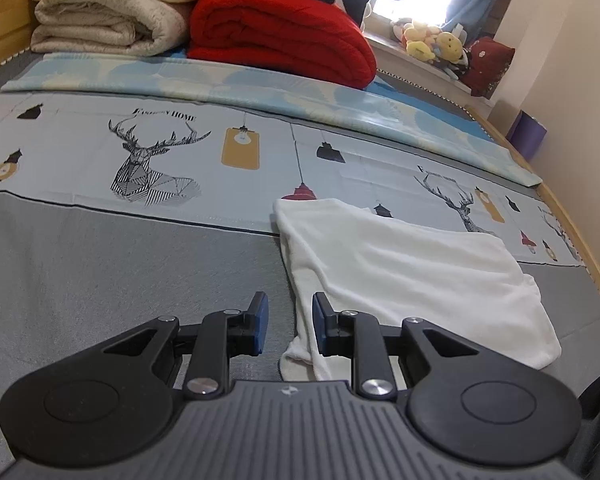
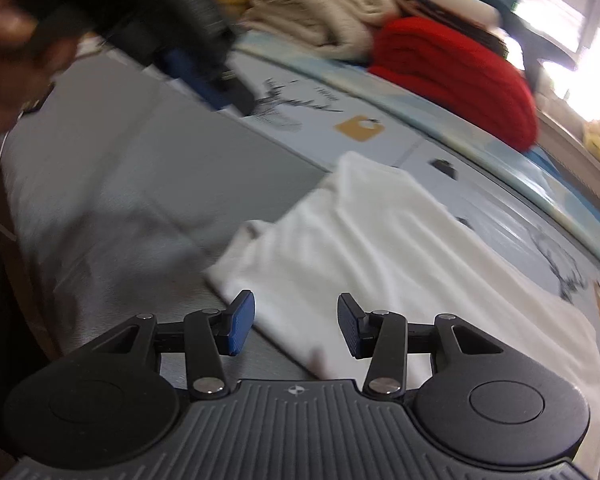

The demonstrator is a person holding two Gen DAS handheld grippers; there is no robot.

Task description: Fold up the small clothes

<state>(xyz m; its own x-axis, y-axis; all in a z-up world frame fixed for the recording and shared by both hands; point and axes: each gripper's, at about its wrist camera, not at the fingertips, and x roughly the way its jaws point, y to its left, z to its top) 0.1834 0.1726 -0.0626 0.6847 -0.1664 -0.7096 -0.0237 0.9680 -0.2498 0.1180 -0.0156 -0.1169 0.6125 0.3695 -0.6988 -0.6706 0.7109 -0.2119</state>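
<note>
A white garment (image 1: 412, 276) lies flat on the bed, partly on the grey cover and partly on the deer-print sheet. My left gripper (image 1: 291, 322) hovers over the garment's left edge; its blue pads stand narrowly apart and a strip of white cloth shows in the gap, not pinched. In the right wrist view, which is blurred by motion, the same white garment (image 2: 380, 248) fills the middle. My right gripper (image 2: 296, 322) stands open above its near edge with nothing clamped. The left gripper (image 2: 180, 48) and a hand (image 2: 8, 44) show as dark blurs at the upper left.
Folded cream blankets (image 1: 108, 12) and a red blanket (image 1: 276, 36) are stacked at the head of the bed. Plush toys (image 1: 432, 40) sit on the window sill. A wooden bed rail (image 1: 580, 240) runs along the right, with a purple box (image 1: 526, 134) beyond it.
</note>
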